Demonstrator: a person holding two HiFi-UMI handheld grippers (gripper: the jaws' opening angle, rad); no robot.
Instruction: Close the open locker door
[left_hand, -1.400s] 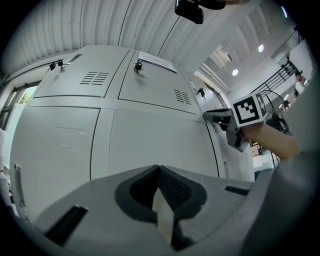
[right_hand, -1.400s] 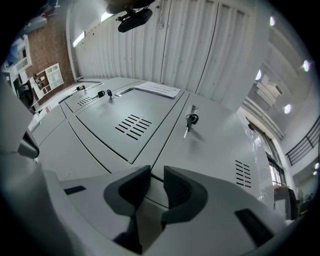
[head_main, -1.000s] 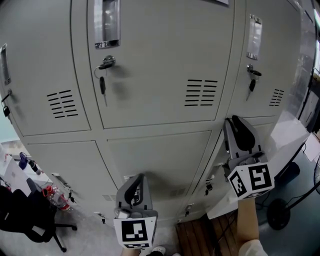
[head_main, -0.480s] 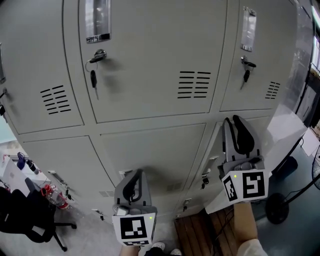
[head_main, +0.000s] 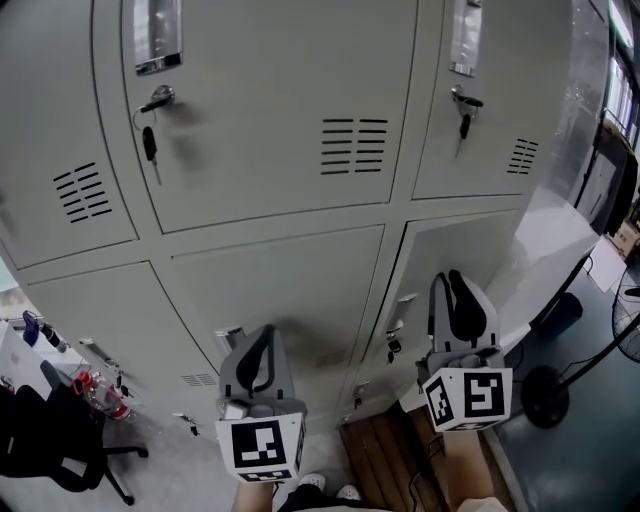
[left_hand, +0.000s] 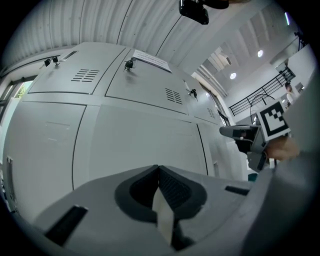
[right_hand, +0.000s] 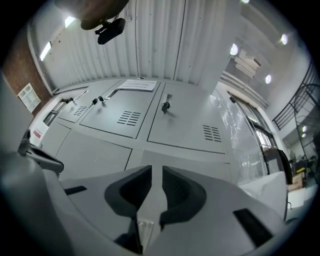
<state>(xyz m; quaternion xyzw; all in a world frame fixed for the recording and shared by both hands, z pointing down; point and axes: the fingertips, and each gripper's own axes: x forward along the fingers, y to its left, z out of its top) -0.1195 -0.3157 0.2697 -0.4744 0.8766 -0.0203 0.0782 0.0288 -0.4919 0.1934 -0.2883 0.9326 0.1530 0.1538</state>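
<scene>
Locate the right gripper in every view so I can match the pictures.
Head view: the right gripper is at lower right, pointing up the picture.
Left gripper view: the right gripper is at the right edge, side-on, pointing left.
Right gripper view: the right gripper fills the bottom centre, jaws slightly apart.
Shared landmark: the vent on the upper middle locker door.

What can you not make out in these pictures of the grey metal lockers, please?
Head view: lower right grey locker door, partly covered by the right gripper; whether it sits flush is unclear.
Head view: shiny recessed metal handle on the upper middle locker, cut off by the top edge.
Right gripper view: white paper notice, print too small to read.
</scene>
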